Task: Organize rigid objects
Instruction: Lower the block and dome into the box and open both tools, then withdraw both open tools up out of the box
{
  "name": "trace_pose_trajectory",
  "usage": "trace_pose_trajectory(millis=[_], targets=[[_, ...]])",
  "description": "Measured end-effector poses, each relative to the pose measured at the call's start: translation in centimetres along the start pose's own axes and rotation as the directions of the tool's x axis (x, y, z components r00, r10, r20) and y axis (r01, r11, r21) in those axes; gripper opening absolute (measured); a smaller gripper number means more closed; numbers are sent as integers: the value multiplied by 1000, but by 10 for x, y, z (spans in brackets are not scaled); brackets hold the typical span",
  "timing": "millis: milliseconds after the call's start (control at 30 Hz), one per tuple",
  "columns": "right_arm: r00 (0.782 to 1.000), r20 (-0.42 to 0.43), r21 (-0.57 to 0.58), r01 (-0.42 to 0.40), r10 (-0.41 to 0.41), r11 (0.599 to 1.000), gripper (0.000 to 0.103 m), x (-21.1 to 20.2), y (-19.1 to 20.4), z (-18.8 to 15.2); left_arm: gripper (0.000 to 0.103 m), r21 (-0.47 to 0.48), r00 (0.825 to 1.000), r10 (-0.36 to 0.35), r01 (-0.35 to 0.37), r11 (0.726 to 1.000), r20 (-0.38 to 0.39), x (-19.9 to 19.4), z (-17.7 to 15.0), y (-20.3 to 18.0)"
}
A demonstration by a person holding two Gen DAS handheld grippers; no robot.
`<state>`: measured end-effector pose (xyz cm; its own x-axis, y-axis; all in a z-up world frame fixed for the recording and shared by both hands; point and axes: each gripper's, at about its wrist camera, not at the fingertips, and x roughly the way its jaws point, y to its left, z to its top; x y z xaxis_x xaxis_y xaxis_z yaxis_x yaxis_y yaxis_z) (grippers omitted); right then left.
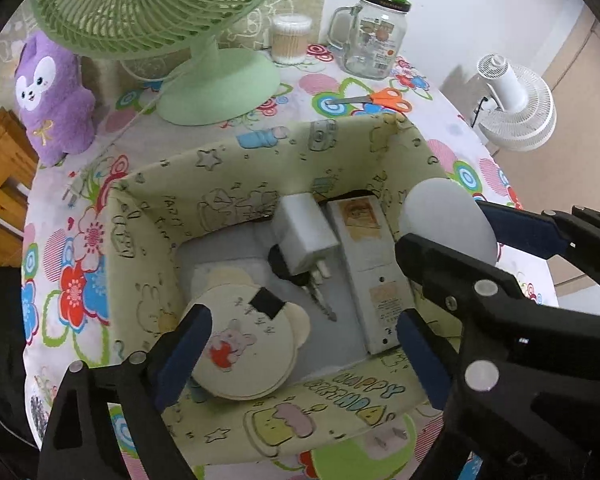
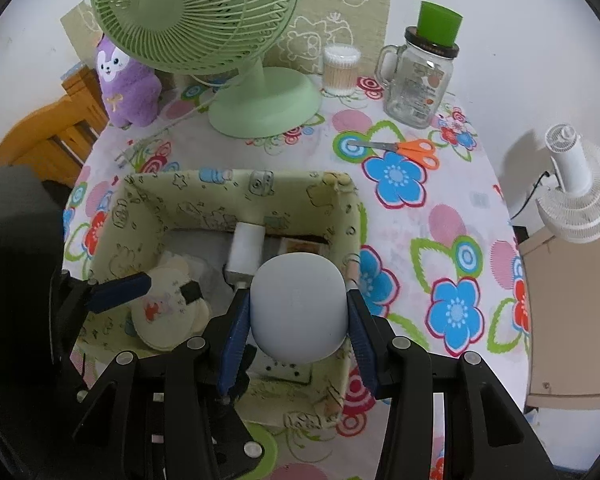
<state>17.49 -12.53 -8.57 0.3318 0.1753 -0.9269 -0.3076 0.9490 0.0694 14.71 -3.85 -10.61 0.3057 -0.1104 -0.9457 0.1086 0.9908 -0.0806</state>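
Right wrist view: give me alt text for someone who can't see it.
The right gripper clamps a pale rounded device above a fabric storage box that holds a white charger and a round cream mirror. The open left gripper's blue finger lies over the mirror. Behind stand a green fan, a glass jar and orange scissors.

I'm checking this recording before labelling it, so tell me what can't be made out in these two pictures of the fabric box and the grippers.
- Fabric box floor, right wrist view: the white rounded object in the right gripper hides it.
- Long white box label, left wrist view: print too small to read.
- Dark thing under the white charger, left wrist view: mostly covered.
- Round bear-eared case, left wrist view: a left gripper finger hides its edge.
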Motion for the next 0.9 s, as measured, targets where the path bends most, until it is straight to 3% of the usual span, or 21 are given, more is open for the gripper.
trace_pose_trajectory(millis=[300,467,733,900], targets=[[998,-13,-23,-65,64,998,50,14,18,6,101,-53,1000,4,-4,999,1,-4,-3,17],[990,-58,26,-125,126,992,51,24,17,6,101,-44,1000,6,-6,999,-5,-6,-3,16],[986,-83,40,-143,146,989,52,30,20,4,102,-17,999,37,-37,999,-8,-7,-6,17],[991,-66,35,-114,116,993,75,25,20,2,102,-5,999,46,-46,999,-8,-10,-8,14]])
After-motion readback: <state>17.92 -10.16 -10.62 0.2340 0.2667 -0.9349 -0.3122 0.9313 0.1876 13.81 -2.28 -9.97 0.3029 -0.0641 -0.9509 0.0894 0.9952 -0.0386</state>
